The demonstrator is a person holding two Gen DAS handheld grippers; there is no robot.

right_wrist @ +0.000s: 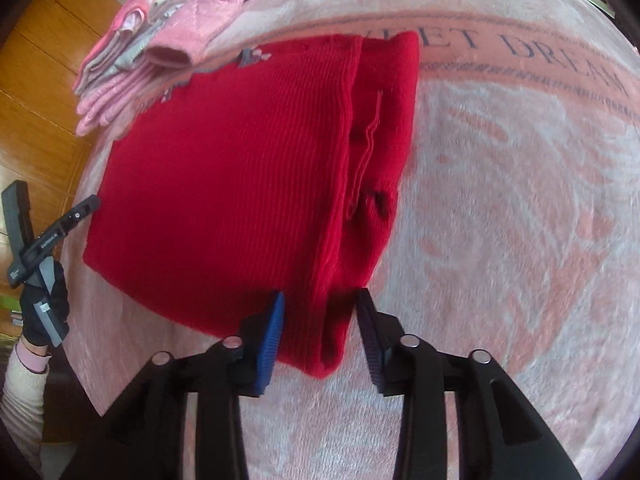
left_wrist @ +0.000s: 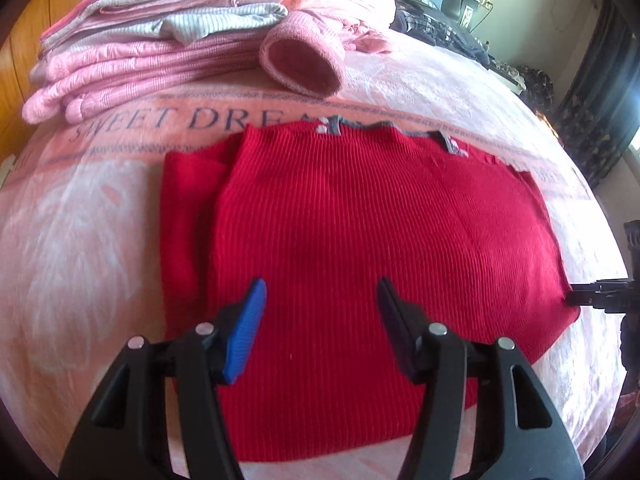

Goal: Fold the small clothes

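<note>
A red ribbed sweater (left_wrist: 360, 240) with a grey neckline lies flat on the pink blanket (left_wrist: 80, 240), its left side folded in. My left gripper (left_wrist: 322, 292) hovers open just above the sweater's near middle, holding nothing. In the right wrist view the sweater (right_wrist: 224, 184) shows a sleeve folded over its right side. My right gripper (right_wrist: 321, 300) is open, its fingers standing on either side of the sweater's near folded corner. Its dark tip (left_wrist: 576, 300) shows at the sweater's right edge in the left wrist view.
A pile of folded pink clothes (left_wrist: 152, 40) with a pink cuff (left_wrist: 304, 60) lies just beyond the sweater. A gloved hand (right_wrist: 40, 312) holds the left tool. Wooden panels (right_wrist: 40, 80) lie left; dark clutter (left_wrist: 440, 12) sits at the back right.
</note>
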